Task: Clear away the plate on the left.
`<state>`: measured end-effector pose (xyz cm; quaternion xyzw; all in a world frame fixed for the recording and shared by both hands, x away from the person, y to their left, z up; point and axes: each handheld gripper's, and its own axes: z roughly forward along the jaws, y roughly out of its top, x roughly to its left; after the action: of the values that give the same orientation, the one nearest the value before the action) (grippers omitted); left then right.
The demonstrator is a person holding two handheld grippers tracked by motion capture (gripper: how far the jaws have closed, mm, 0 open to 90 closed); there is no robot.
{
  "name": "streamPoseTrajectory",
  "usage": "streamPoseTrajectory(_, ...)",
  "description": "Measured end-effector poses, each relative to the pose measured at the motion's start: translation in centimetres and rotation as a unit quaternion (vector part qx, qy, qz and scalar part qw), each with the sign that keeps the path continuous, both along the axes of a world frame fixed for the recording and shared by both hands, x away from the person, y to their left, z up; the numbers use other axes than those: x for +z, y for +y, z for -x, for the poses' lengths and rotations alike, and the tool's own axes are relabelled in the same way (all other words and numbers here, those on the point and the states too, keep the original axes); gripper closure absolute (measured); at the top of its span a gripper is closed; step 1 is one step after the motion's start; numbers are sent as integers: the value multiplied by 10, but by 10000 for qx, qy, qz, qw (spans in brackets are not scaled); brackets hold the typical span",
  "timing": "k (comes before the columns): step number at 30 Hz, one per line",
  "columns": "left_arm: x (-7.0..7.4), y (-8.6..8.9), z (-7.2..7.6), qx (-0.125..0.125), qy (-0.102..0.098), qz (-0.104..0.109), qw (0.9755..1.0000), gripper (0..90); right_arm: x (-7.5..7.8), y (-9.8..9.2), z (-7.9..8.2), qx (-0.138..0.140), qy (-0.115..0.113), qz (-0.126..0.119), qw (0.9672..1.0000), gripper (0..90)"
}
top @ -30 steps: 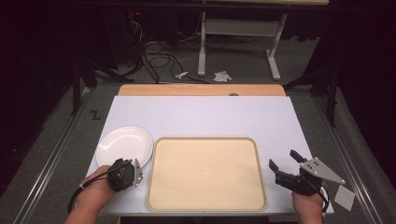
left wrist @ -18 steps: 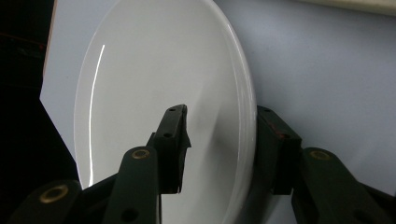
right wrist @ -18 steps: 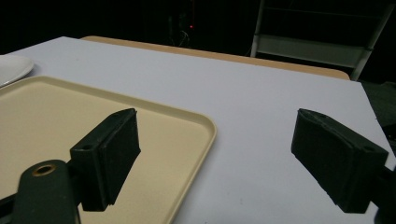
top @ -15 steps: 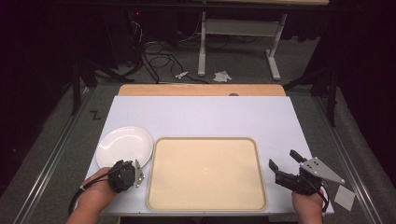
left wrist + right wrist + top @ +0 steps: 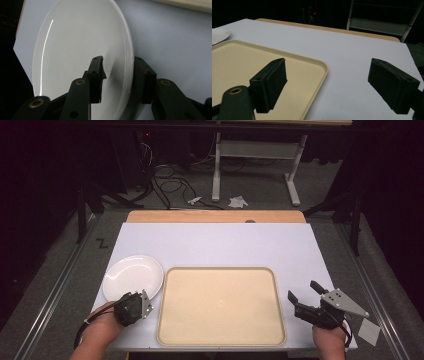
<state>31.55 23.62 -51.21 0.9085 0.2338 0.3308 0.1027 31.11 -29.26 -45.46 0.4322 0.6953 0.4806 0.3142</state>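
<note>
Closing the left gripper (image 5: 117, 82) jaws over the plate (image 5: 75, 50) rim, not yet pinching: glossy, rigid, brittle, slippery; right gripper (image 5: 332, 85) jaws wide, empty.

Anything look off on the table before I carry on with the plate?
Nothing stands out. The white plate lies flat and whole beside the empty tan tray, which sits square on the table. The left gripper straddles the plate's rim, jaws just closing.
</note>
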Motion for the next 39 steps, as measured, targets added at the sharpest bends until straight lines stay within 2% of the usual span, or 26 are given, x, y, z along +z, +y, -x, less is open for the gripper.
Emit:
streamPoseTrajectory(4,0,0,0,11,-6,24,10000,621,0,0,0,-1,-1,-7,10000,163)
streamPoseTrajectory(10,-1,4,1,19,29,220,9998,661,-1,0,0,7,13,-6,10000,163)
streamPoseTrajectory(14,-1,3,1,21,25,220,9998,669,-2,0,0,-9,77,-41,10000,163)
streamPoseTrajectory(22,-2,3,2,-13,38,220,9998,716,-1,-2,0,-33,23,-84,10000,163)
streamPoseTrajectory(35,-3,4,3,7,30,266,9996,718,-2,-3,-1,-32,35,-70,10000,163)
streamPoseTrajectory(39,-3,2,3,5,25,213,9998,732,-1,-3,1,-68,31,-92,9999,163)
